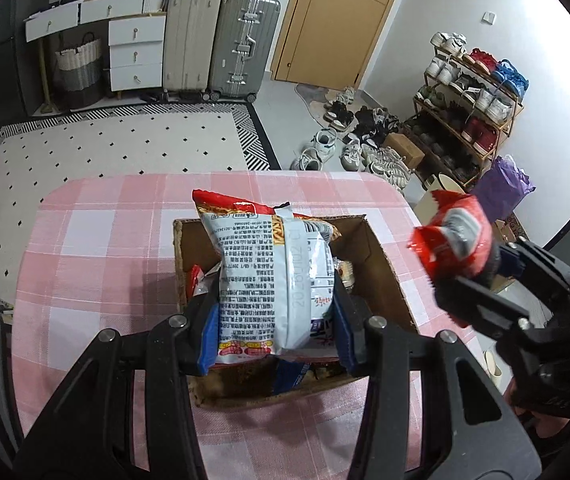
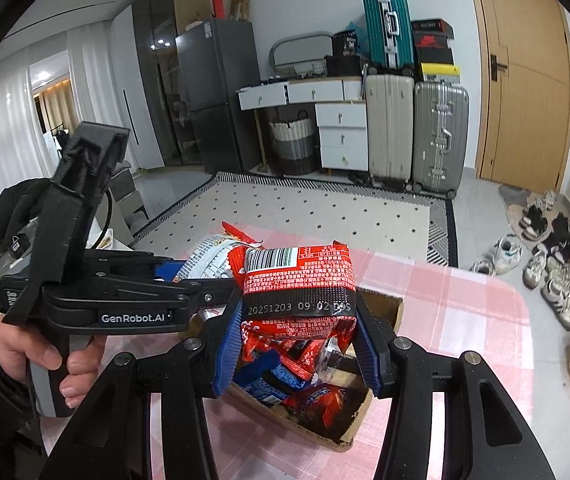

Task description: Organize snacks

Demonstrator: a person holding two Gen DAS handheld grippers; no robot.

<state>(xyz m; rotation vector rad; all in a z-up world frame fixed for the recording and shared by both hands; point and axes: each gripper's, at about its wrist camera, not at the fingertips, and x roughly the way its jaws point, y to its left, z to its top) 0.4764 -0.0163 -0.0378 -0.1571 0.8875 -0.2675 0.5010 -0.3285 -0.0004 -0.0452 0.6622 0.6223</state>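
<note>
An open cardboard box (image 1: 381,268) stands on the pink checked table (image 1: 97,264). My left gripper (image 1: 277,320) is shut on a white snack bag (image 1: 273,276) with a red top and holds it above the box. My right gripper (image 2: 299,330) is shut on a red snack packet (image 2: 299,280) with a barcode, also above the box (image 2: 385,306). In the left wrist view the right gripper (image 1: 481,276) and its red packet (image 1: 455,236) are at the right. Several red and blue snack packets (image 2: 281,380) lie inside the box.
Beyond the table lies a dotted rug (image 1: 117,148). Suitcases (image 1: 241,44) and white drawers (image 1: 137,52) stand by the far wall. A shoe rack (image 1: 469,100) and loose shoes (image 1: 349,148) are at the right, near a wooden door (image 1: 337,16).
</note>
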